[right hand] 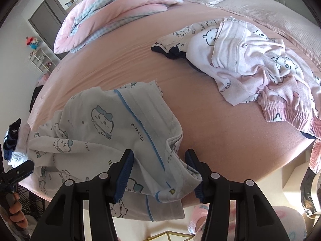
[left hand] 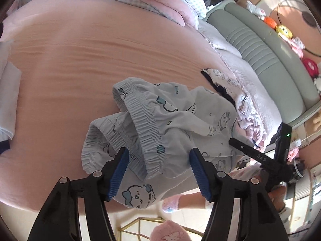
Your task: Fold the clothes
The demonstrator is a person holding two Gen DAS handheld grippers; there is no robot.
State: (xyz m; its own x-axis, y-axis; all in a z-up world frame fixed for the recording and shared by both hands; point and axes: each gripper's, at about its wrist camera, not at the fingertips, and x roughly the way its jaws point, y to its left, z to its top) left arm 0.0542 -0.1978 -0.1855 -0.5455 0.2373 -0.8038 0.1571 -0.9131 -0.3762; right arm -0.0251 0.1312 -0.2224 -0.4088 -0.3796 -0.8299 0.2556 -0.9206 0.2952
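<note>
A pale blue pajama garment (left hand: 176,108) printed with cartoon animals lies crumpled near the front edge of the pink bed (left hand: 80,60). Its elastic waistband (left hand: 148,140) curls up between the blue pads of my left gripper (left hand: 159,172), which stands open and does not pinch it. In the right wrist view the same garment (right hand: 104,124), with a blue stripe, hangs partly over the bed edge. A fold of it rests loosely between the pads of my right gripper (right hand: 158,172), which is also open. A black finger of the right gripper (left hand: 258,156) shows beyond the cloth.
A heap of pink and white printed pajamas (right hand: 250,60) lies at the right of the bed (right hand: 220,130). A pink checked quilt (right hand: 112,16) is bunched at the far end. Folded white cloth (left hand: 8,92) sits at the left edge. A grey headboard (left hand: 270,50) carries plush toys (left hand: 282,30).
</note>
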